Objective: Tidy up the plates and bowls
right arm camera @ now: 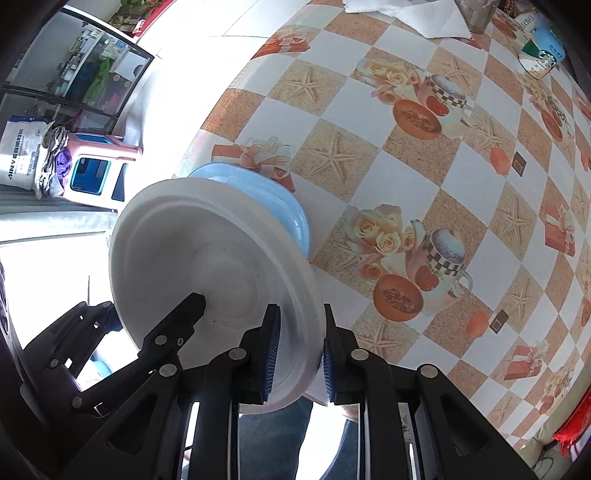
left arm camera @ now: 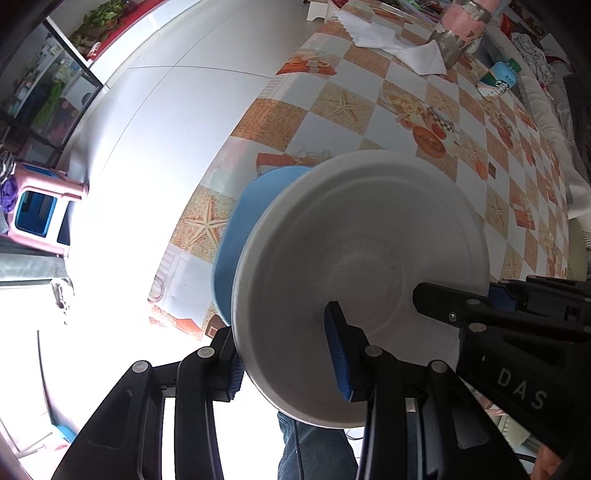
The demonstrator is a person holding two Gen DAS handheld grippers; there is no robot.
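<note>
Right wrist view: we hold the white plate (right arm camera: 207, 266) with both tools, right tool (right arm camera: 301, 354) and left tool (left arm camera: 284, 354) clamping its near rim, directly above the blue plate (right arm camera: 258, 192) on the desk (right arm camera: 369, 184).

Right gripper (right arm camera: 299, 354) front and centre, its blue-padded fingers (right arm camera: 271, 354) clamped on the rim of a white plate (right arm camera: 207, 254), one finger inside the dish, the other against its outer edge. The plate is tilted up on edge, its hollow face turned toward the camera. Behind it, at twelve o'clock from the plate, a light blue plate (right arm camera: 266, 192) peeks out, touching or just beside it, on the desk (right arm camera: 369, 110) with its checkered starfish-and-teapot cloth. At eight o'clock the left gripper (right arm camera: 184, 306) reaches in, a black fingertip against the white plate's face. Far off at two o'clock, a green-and-blue cup (right arm camera: 541, 55) lies on the cloth; a white cloth (right arm camera: 424, 14) at one o'clock.
</note>
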